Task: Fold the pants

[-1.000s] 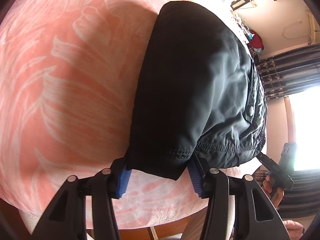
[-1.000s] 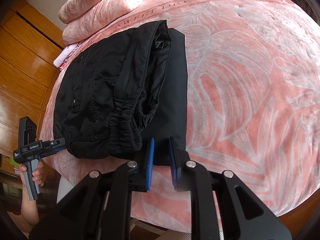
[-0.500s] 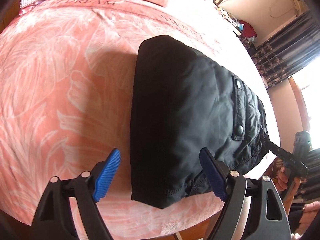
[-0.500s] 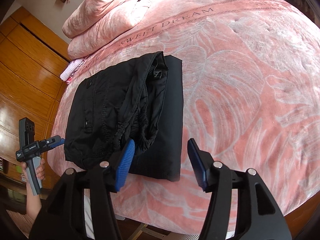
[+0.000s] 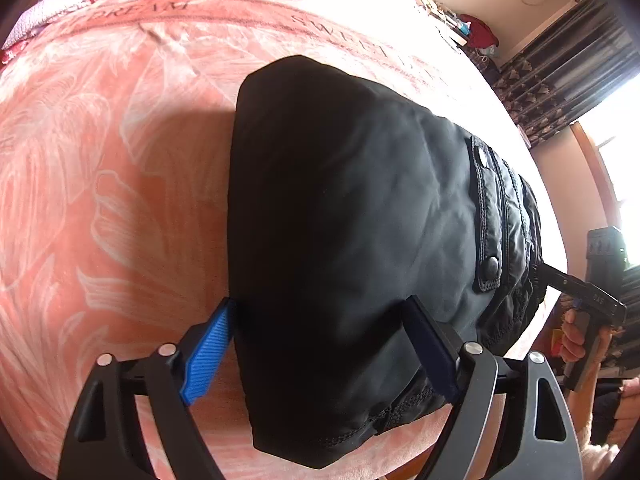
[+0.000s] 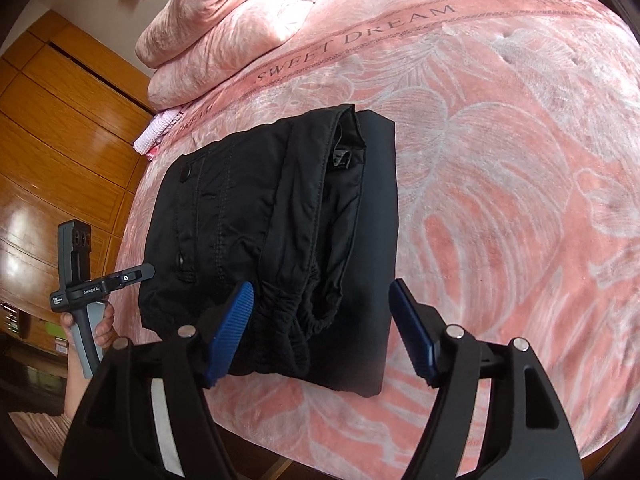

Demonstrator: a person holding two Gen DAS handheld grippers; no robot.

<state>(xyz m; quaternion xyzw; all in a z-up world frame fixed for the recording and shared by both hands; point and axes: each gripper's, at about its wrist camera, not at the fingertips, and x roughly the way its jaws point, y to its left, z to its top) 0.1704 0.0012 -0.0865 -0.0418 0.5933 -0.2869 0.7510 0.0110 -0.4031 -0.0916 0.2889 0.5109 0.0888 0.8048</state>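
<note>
The black pants (image 5: pixel 360 220) lie folded into a compact stack on the pink bed. In the right wrist view the pants (image 6: pixel 280 216) show their elastic waistband and snap pocket on top. My left gripper (image 5: pixel 320 344) is open, its blue pads either side of the stack's near end. My right gripper (image 6: pixel 324 332) is open, its jaws wide over the waistband end, gripping nothing. The left gripper also shows in the right wrist view (image 6: pixel 120 278) at the stack's left edge. The right gripper shows in the left wrist view (image 5: pixel 576 284) at the far right.
The pink leaf-print blanket (image 6: pixel 500 160) covers the bed, with a bundled pink duvet (image 6: pixel 228 28) at its head. A wooden wardrobe (image 6: pixel 60 140) stands to the left. Dark curtains and a bright window (image 5: pixel 580 72) are on the other side.
Both grippers opened and let go of the pants, which now lie flat. Both drew back, then the left came close again with its pads around the near end.
</note>
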